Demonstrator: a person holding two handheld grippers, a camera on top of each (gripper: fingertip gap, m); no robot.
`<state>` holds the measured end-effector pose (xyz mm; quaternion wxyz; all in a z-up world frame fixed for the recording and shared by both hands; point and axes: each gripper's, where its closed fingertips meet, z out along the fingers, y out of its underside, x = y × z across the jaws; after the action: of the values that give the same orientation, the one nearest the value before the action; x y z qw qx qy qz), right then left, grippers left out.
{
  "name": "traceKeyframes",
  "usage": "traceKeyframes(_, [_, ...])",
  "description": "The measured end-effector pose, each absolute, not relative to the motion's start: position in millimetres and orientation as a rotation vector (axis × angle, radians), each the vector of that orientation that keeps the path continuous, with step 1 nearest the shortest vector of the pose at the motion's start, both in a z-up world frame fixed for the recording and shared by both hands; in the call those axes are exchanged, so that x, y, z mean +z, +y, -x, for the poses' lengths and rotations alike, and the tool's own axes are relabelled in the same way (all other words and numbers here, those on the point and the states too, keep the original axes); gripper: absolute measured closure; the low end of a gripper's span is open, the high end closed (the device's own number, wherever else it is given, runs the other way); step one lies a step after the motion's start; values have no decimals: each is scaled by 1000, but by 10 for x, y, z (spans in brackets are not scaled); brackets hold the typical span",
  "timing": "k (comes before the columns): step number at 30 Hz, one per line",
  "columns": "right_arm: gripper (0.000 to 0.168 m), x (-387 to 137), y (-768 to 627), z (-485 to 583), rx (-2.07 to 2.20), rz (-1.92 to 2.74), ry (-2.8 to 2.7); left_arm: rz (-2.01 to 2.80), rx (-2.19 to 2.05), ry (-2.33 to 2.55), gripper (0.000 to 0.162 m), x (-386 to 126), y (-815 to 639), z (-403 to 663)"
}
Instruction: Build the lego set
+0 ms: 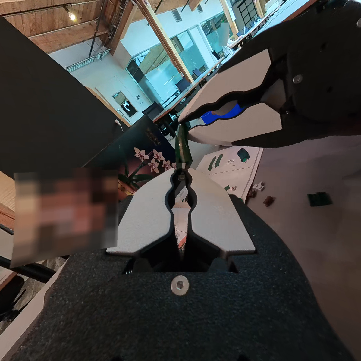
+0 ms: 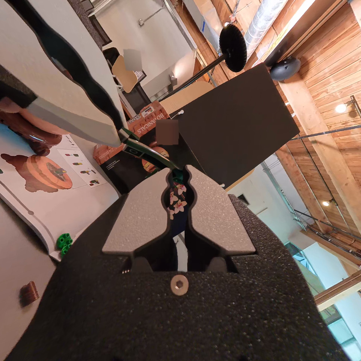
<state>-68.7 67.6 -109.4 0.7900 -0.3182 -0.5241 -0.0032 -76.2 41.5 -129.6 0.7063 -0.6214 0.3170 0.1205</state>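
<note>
A curved dark green leaf piece is held in the air between both grippers. My left gripper is shut on its lower end, where a small grey connector sits between the fingertips. My right gripper comes in from the upper right and is shut on the leaf's top end. In the right wrist view the leaf runs from my right gripper up to the left gripper, which reaches in from the upper left. The leaf's ends are hidden inside the fingertips.
An open instruction booklet lies on the grey table, and also shows in the right wrist view. The set box with orchid pictures stands behind. Loose pieces lie about: dark green plate, brown piece, bright green round piece. A brown pot sits at the left. My left and right fingertips are right by each other.
</note>
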Motion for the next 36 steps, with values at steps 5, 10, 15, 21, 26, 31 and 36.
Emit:
traceKeyframes(5, [159, -1146, 708, 688, 8, 729, -1136, 1401, 276, 712, 156, -1335, 433, 760])
traceKeyframes(10, [159, -1179, 721, 689, 20, 759, -1138, 1410, 283, 717, 156, -1360, 439, 763])
traceKeyframes(15, [160, -1188, 725, 694, 31, 772, -1139, 1410, 290, 721, 156, -1358, 442, 759])
traceKeyframes(21, [159, -1194, 730, 695, 32, 778, -1137, 1412, 290, 723, 156, -1357, 445, 758])
traceKeyframes(26, [160, -1198, 740, 697, 32, 781, -1136, 1414, 292, 725, 156, -1360, 467, 768])
traceKeyframes(31, [160, -1200, 743, 703, 36, 786, -1136, 1413, 293, 727, 156, -1363, 473, 775])
traceKeyframes(36, [160, -1197, 734, 680, 39, 791, -1136, 1417, 290, 724, 156, -1366, 465, 769])
